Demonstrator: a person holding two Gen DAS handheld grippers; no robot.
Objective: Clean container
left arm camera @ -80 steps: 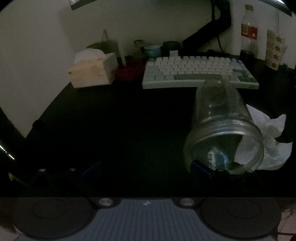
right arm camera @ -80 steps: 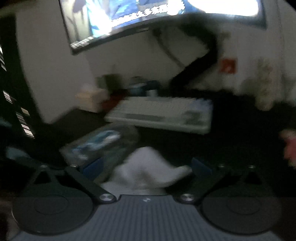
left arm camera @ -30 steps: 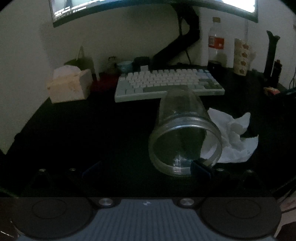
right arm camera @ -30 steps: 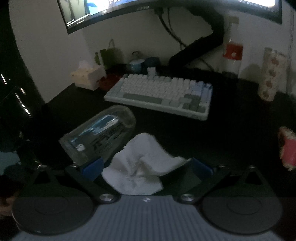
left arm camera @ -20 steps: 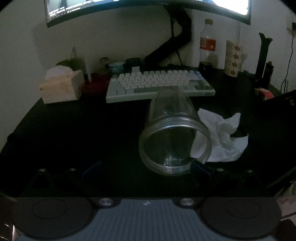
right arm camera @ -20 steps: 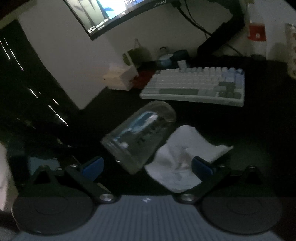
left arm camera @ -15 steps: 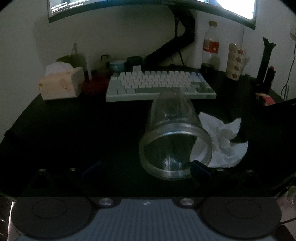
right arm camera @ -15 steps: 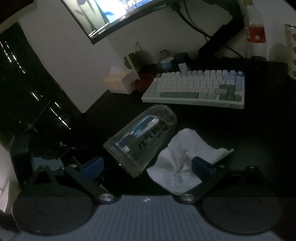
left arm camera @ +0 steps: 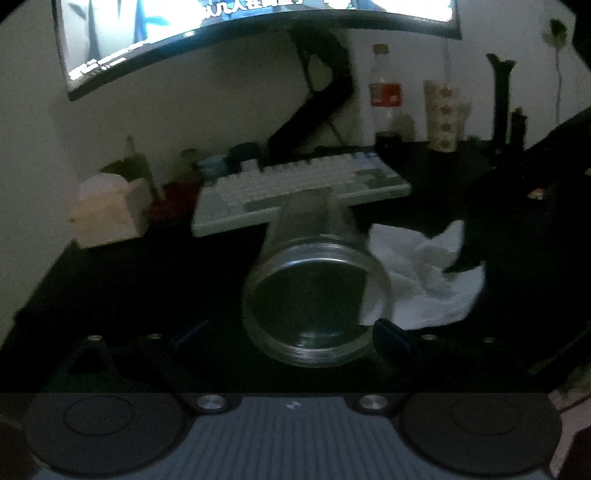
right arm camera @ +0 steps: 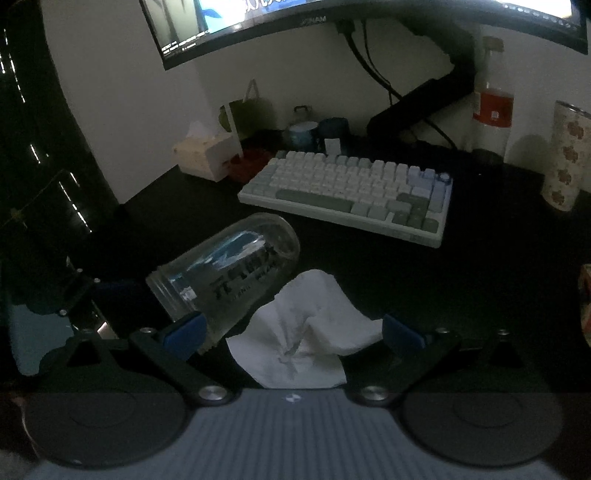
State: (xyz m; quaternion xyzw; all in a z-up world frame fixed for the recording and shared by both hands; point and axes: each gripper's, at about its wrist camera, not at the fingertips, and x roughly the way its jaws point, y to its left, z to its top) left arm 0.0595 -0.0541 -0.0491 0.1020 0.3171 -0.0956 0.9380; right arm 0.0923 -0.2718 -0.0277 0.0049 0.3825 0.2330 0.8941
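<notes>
A clear glass jar (left arm camera: 314,280) lies on its side on the dark desk, its open mouth toward my left gripper (left arm camera: 288,338). The left gripper is open, its fingers either side of the jar's mouth without gripping it. The jar also shows in the right wrist view (right arm camera: 225,269), with dark lettering on its side. A crumpled white paper towel (right arm camera: 306,343) lies beside the jar, also seen in the left wrist view (left arm camera: 424,288). My right gripper (right arm camera: 291,334) is open over the towel, its fingers wide apart and not closed on it.
A pale keyboard (right arm camera: 351,192) lies behind the jar. A tissue box (right arm camera: 205,155) stands at the back left. A soda bottle (right arm camera: 493,107) and a patterned cup (right arm camera: 567,155) stand at the back right. A monitor (right arm camera: 332,14) hangs above.
The jar has come down from a tilted, lifted pose to rest on the desk beside the towel. Both cameras have shifted slightly; the left view has tilted up to show the monitor.
</notes>
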